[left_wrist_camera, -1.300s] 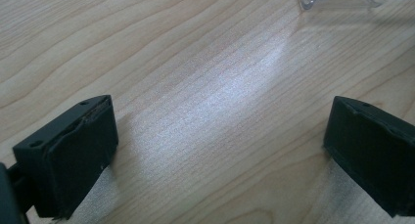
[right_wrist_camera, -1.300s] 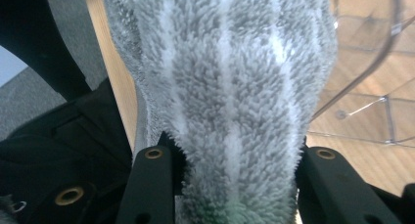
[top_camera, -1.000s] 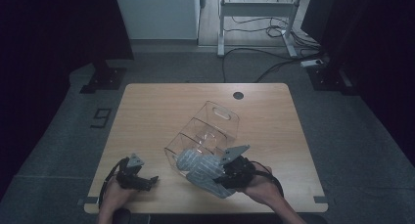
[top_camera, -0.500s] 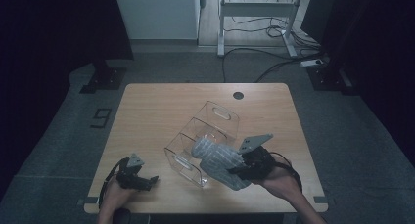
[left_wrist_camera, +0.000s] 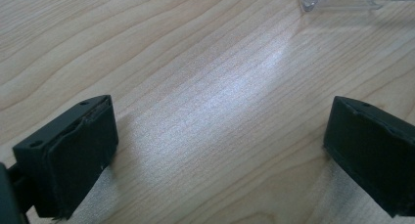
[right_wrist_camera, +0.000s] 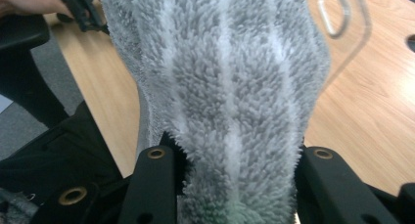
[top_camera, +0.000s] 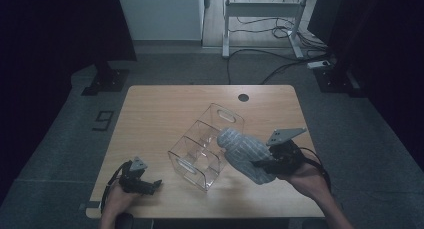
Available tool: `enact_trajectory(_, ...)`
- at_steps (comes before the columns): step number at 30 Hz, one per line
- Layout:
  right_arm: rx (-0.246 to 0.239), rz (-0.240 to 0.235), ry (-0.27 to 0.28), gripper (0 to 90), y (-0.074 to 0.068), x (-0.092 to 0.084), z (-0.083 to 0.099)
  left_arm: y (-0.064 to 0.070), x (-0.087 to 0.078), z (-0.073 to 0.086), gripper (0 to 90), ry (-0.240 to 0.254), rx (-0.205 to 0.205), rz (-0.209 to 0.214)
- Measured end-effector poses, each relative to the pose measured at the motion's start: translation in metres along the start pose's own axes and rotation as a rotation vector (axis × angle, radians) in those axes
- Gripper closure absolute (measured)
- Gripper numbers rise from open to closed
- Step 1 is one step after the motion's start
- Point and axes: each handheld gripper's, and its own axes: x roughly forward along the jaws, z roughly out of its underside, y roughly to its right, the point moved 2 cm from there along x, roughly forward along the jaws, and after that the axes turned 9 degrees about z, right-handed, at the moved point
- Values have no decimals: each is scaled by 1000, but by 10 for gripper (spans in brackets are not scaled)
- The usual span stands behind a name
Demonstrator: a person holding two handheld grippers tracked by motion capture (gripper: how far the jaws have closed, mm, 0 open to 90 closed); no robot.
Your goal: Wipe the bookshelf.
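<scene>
Wooden table (top_camera: 150, 114), clear organizer (top_camera: 205, 146) mid-table, right gripper (top_camera: 260, 165) clamping rolled towel (top_camera: 242, 151)

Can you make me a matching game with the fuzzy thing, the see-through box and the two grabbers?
Things:
1. fuzzy grey sock
2. clear box
3. left gripper
4. right gripper

States:
A. open, nothing between its jaws, low over the table
B. squeezed shut on something soft
C. standing on the table, split into compartments
D. held up in the air, striped

Pairs: 1-D, 2-C, 3-A, 4-B
</scene>
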Motion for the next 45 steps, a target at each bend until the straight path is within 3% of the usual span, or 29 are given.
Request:
enact_trajectory(12, 97, 130, -1, 623, 43, -17, 8, 0, 0, 0, 0, 0, -1, 1)
enact_trajectory(22, 180, 253, -21, 620, 76, -18, 25, 0, 0, -1, 0, -2, 0, 0)
enact_trajectory(31, 233, 337, -72, 618, 97, 7, 54, -1, 0, -1, 0, -2, 0, 2)
enact_trajectory(45, 313, 323, -133, 607, 99, 65, 104, -1, 0, -1, 0, -4, 0, 2)
